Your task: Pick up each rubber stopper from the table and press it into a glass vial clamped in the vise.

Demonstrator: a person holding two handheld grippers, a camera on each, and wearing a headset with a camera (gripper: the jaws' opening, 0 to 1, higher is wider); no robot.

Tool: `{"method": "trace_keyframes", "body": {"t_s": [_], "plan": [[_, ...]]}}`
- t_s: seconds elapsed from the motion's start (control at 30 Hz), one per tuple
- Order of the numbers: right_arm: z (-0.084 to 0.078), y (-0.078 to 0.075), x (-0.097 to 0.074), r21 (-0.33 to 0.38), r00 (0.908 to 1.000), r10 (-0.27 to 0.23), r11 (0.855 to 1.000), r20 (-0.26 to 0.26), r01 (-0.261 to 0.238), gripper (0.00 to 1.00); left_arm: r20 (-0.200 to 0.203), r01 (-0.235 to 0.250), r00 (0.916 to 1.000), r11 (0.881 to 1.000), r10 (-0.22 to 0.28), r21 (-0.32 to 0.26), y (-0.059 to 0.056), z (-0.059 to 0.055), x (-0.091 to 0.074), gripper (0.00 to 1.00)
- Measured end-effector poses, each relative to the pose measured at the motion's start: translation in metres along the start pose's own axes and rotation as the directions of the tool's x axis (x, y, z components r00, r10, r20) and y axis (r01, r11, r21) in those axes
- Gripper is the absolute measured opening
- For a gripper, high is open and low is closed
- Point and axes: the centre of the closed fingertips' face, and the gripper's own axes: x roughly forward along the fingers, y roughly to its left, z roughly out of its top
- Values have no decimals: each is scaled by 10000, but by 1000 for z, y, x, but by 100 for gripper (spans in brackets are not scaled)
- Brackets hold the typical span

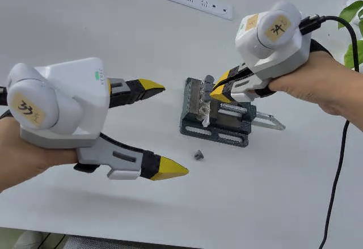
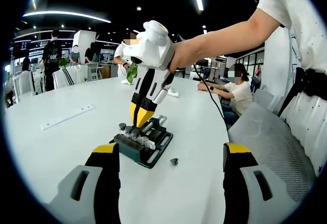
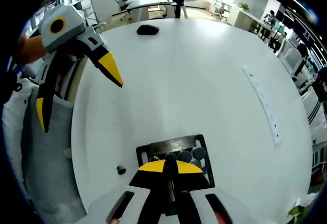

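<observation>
The left gripper (image 1: 164, 127), at 9 o'clock of the vise (image 1: 215, 133), has its jaws spread wide and bare. The right gripper (image 1: 218, 94) has its jaws closed over the vise; whether they pinch anything is unclear. The right gripper view resolves a row of dark stopper tops (image 3: 192, 154) facing up. In the head view the vise screw (image 1: 233, 108) runs toward 3 o'clock, and a loose stopper (image 1: 198, 155) lies on the table (image 1: 113, 22) at 7 o'clock of the vise.

Vise (image 1: 222, 126): dark metal, upright, screw handle protruding at one end.
Glass vials (image 1: 202, 102): clear, clamped in a row between the vise jaws.
Seated stoppers (image 3: 185, 156): dark grey, round, atop the vials (three visible, the rest of the row hidden).
Loose stopper (image 1: 198, 155): small, grey, just beside the vise base, not touching.
</observation>
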Motion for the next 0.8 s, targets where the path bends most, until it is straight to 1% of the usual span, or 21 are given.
{"method": "trace_keyframes", "body": {"t_s": [0.1, 0.27, 0.63, 0.7, 0.8], "plan": [[0, 1, 4, 13, 9999, 144, 9999, -64, -144, 2, 3, -3, 10000, 10000, 3, -19, 0, -1, -1, 82], [-1, 1, 8, -12, 9997, 191, 9998, -125, -191, 1, 2, -34, 10000, 10000, 34, -35, 2, -2, -2, 82], [-4, 2, 10, 1, 9992, 297, 9996, -278, -297, 1, 19, -37, 10000, 9999, 37, -115, 2, -4, -2, 81], [-4, 0, 11, -43, 9992, 282, 9996, -295, -283, 2, 17, -27, 10000, 9999, 27, -108, 2, -4, -2, 81], [-4, 1, 11, 59, 9988, 395, 9992, -299, -394, 1, 26, -21, 10000, 9999, 22, -98, 1, -4, -2, 81]]}}
